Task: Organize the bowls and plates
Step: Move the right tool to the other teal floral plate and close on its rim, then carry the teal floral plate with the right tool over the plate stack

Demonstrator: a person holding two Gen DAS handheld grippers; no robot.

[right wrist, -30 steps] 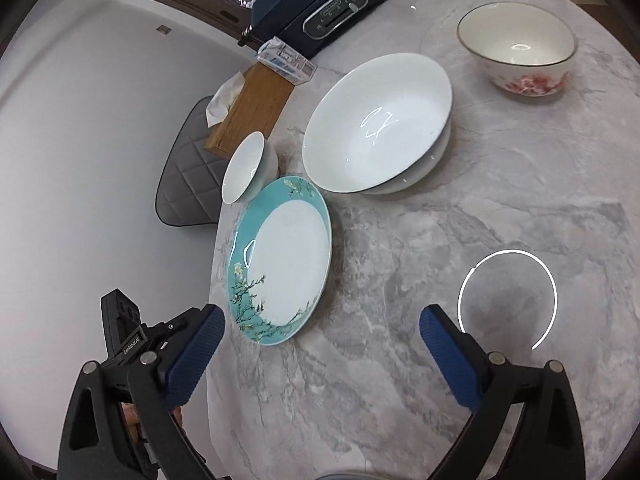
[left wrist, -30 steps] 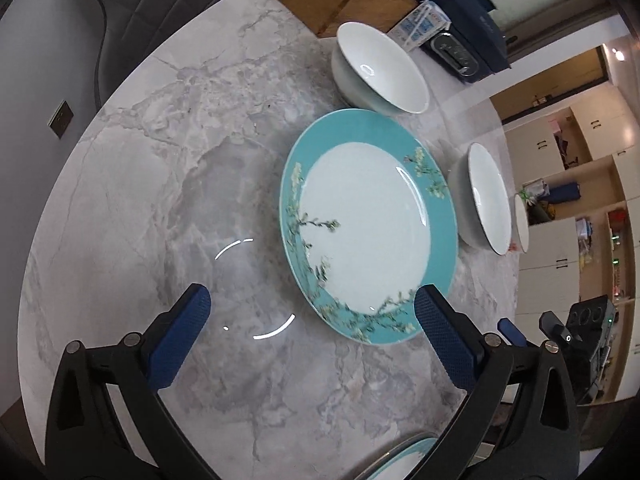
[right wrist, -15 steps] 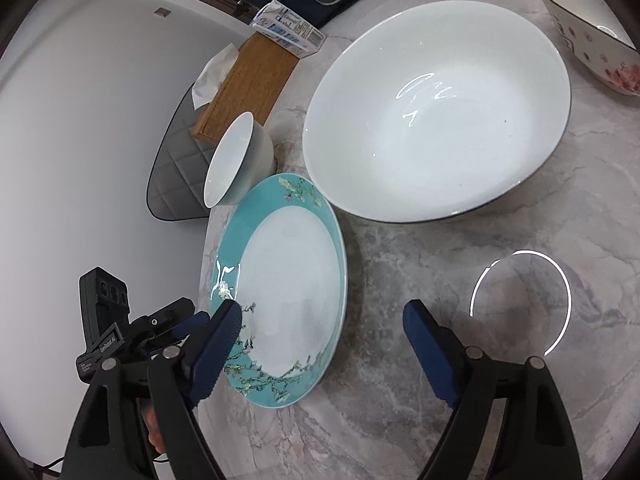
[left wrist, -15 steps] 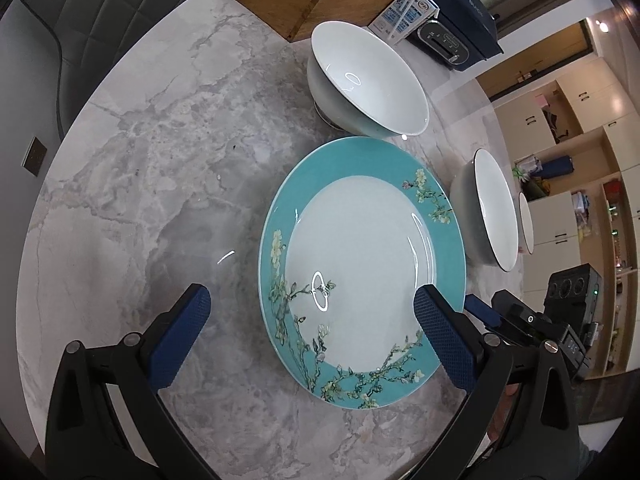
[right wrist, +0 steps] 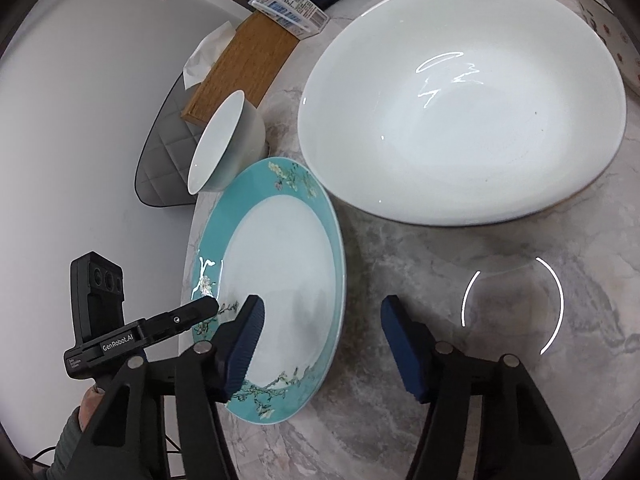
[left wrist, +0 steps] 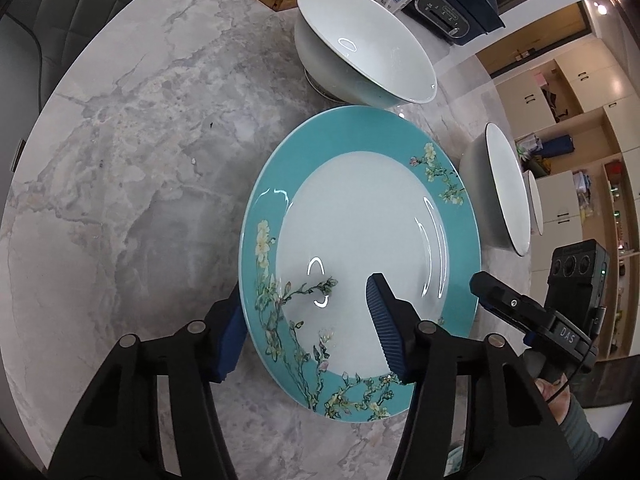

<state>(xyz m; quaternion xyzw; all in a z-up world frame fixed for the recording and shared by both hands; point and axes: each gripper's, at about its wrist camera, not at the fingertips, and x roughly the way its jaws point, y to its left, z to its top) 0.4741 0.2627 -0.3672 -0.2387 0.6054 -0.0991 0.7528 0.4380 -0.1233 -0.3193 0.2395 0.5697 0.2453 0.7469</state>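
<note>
Now closing left tongs (left wrist: 308, 320) and right tongs (right wrist: 320, 344) around opposite rims of the plate (left wrist: 360, 240) on the bench (left wrist: 140, 160), pads not yet pressing.

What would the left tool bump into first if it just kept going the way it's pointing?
Most likely the teal plate. The left tool straddles its near rim, one finger over the white centre, the other outside the edge, jaws closing around it. Whether the pads already touch the rim is unclear.
</note>
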